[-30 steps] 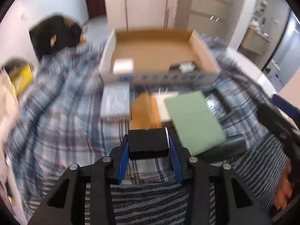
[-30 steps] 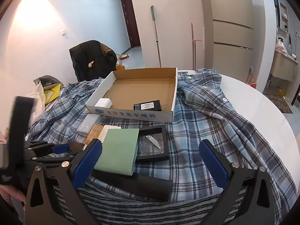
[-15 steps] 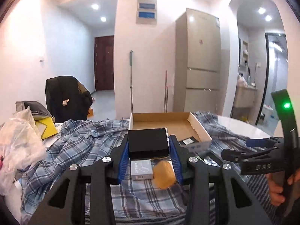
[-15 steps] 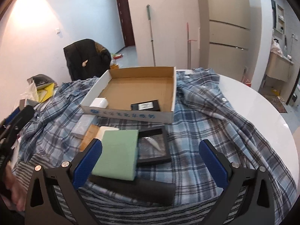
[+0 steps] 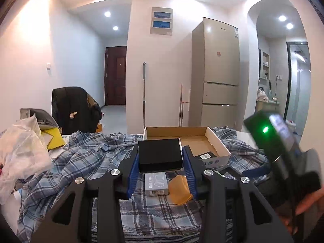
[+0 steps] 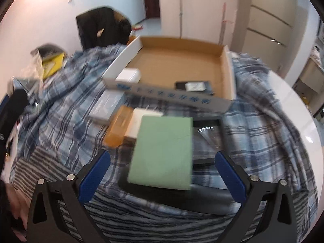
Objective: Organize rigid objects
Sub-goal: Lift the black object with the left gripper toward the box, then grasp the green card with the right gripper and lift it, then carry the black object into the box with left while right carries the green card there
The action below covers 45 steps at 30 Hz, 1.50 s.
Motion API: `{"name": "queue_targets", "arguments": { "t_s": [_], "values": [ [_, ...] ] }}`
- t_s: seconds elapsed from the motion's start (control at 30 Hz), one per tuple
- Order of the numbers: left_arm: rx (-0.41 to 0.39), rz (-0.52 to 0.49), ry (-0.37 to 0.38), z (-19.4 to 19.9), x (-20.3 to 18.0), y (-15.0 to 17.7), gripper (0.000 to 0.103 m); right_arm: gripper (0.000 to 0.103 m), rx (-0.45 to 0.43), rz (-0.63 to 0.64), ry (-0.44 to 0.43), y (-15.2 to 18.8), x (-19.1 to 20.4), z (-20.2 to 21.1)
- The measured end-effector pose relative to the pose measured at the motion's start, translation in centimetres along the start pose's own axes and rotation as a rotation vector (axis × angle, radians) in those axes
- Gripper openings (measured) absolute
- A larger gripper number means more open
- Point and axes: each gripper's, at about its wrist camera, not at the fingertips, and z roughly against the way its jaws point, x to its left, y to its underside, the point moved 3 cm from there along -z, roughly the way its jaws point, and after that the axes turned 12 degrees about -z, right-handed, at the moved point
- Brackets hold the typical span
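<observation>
My left gripper [image 5: 161,160] is shut on a black box [image 5: 159,155] and holds it raised above the table, in front of the open cardboard tray [image 5: 217,141]. Below it lie a grey box [image 5: 156,183] and an orange case [image 5: 179,186]. My right gripper [image 6: 162,172] is open and empty, hovering over a green box [image 6: 164,149] that rests on black cases. The cardboard tray [image 6: 178,60] holds a white box [image 6: 129,75] and a black box with a label [image 6: 193,86]. The grey box [image 6: 107,106], orange case [image 6: 118,128] and a white box [image 6: 141,121] lie left of the green one.
A plaid shirt [image 6: 263,133] covers the round white table [image 6: 291,93]. A striped cloth [image 6: 141,212] lies at the near edge. Plastic bags [image 5: 20,151] sit at the left. A chair with a black jacket [image 5: 75,107] stands behind.
My left gripper has tilted up from looking down at the table to level, still holding the black box. My right gripper has moved forward and tipped down over the green box.
</observation>
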Motion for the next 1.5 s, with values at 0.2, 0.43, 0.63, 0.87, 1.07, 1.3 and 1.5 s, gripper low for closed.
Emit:
{"name": "queue_targets", "arguments": {
  "t_s": [0.2,0.43,0.63,0.87,1.07,1.3,1.5],
  "values": [
    [0.011,0.021,-0.001,-0.1,0.4,0.1,0.042,0.103,-0.003,0.0,0.035,-0.1,-0.2,-1.3],
    [0.006,0.013,0.0,-0.1,0.4,0.1,0.042,0.103,0.022,-0.006,0.032,-0.1,-0.7,-2.7],
    [0.023,0.014,0.002,-0.3,0.3,0.1,0.042,0.074,0.025,0.02,0.046,-0.2,-0.5,-2.9],
    [-0.016,0.013,-0.038,0.6,0.9,-0.5,0.042,0.073,-0.053,-0.007,0.011,-0.5,-1.5,-0.2],
    [-0.031,0.021,-0.033,1.3,1.3,-1.3,0.042,0.073,-0.117,-0.037,-0.005,-0.9,-3.8,3.0],
    [-0.088,-0.01,-0.058,2.7,1.4,-3.4,0.042,0.073,-0.218,-0.054,-0.002,-2.1,-6.1,7.0],
    [-0.116,-0.033,-0.072,3.5,0.7,-5.2,0.042,0.073,-0.289,-0.082,-0.031,-2.9,-7.1,9.9]
  ]
}}
